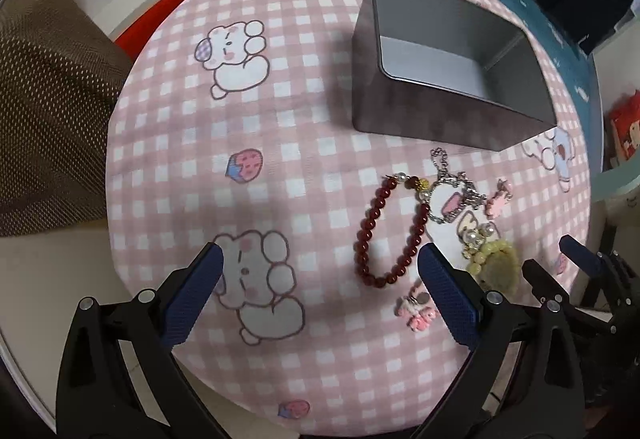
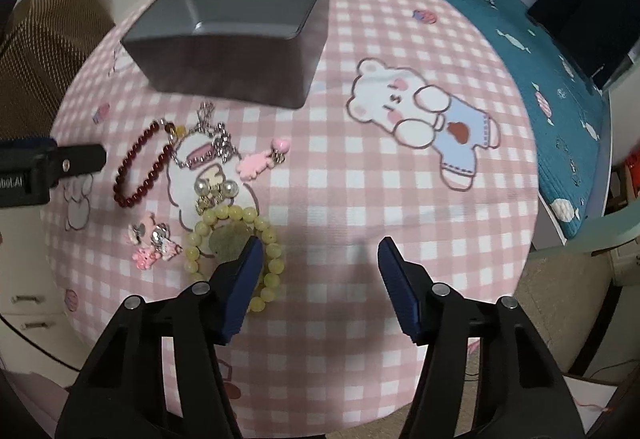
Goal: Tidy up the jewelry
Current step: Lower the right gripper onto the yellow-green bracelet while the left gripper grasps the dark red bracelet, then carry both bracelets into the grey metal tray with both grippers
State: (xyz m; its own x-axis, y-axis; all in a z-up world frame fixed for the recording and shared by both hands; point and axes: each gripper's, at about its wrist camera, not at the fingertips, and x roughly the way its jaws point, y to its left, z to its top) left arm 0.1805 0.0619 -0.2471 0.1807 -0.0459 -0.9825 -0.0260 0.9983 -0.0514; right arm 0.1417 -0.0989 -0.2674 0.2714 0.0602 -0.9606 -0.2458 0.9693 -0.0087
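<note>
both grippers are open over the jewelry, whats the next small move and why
Probably lower the left gripper onto the red bead bracelet and close on it. The gripper is open and empty, the bracelet lies flat just beside its right finger, and the grey tin behind it sits empty. The right gripper is open too, by the yellow bead bracelet.

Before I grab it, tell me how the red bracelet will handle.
The red bracelet is a loop of round beads, so it will probably sag and go limp if lifted by one side. The beads look glossy, so they may slip between the pads. Its knotted end touches the silver chain, so that might drag along. Both grippers are open, holding nothing.
</note>
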